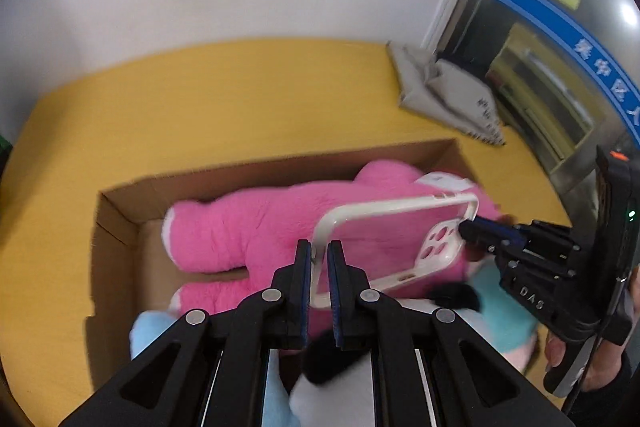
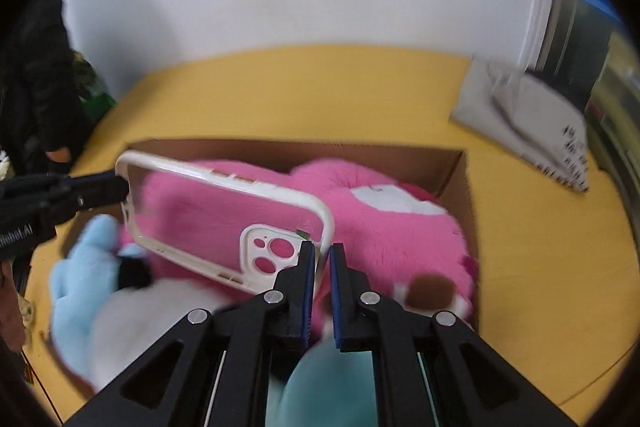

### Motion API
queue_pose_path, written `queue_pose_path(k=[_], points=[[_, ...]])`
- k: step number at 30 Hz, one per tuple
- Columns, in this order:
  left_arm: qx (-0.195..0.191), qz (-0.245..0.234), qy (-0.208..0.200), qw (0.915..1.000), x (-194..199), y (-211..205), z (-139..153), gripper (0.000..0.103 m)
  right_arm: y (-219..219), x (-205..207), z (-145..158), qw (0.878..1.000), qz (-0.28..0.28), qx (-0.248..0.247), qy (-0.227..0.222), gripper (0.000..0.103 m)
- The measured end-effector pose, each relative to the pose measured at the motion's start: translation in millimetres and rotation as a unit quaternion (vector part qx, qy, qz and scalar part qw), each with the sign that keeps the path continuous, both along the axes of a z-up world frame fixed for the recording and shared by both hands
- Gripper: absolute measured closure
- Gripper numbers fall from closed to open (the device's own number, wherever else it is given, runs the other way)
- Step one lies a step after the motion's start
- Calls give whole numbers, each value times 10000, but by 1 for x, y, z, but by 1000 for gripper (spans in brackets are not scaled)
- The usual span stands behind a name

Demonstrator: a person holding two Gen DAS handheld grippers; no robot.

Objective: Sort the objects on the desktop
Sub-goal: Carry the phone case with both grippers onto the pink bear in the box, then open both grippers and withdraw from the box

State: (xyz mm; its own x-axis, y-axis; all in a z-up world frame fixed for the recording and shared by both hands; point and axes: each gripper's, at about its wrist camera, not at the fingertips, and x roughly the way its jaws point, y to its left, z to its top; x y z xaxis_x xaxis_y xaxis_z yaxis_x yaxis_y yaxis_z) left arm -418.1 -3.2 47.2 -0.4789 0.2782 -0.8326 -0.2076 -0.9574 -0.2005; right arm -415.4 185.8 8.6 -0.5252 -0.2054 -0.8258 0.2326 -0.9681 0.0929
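above the cardboard box (image 1: 120, 227) and its pink plush bear (image 1: 248, 227), i hold the clear phone case (image 1: 384, 247) with both tools: left gripper (image 1: 319, 259) pinches one short end, right gripper (image 2: 322, 263) the other at my 3 o'clock, long axis spanning between them.

You have one clear phone case (image 1: 384, 247) with a white rim, and its camera block shows three round cut-outs. There is one cardboard box (image 1: 120, 227) on the one yellow table (image 1: 240, 99). In the box you can count one pink plush bear (image 1: 248, 227), and beside it one light-blue and white plush toy (image 2: 80, 279); blur hides whether that is a single toy. One folded grey bag (image 1: 444, 91) lies further back. Two grippers are in your hands: the left gripper (image 1: 319, 255) and the right gripper (image 2: 322, 255).
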Motion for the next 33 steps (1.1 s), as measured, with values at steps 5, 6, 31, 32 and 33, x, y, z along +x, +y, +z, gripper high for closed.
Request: queue_pose_path(k=[5, 6, 31, 32, 33], points=[[137, 115, -115, 9998, -9, -10, -23, 90, -4, 0, -3, 9997, 149, 208, 14, 93], [132, 170, -25, 9998, -2, -13, -18, 76, -2, 8, 2, 9996, 146, 220, 96, 90], [168, 495, 597, 9968, 332, -4, -25, 0, 60, 327, -35, 9983, -335, -49, 471, 24], [186, 538, 625, 9964, 338, -2, -25, 0, 60, 332, -33, 9983, -325, -8, 478, 24], [213, 566, 639, 9961, 343, -1, -26, 0, 59, 337, -32, 9983, -314, 33, 485, 24]])
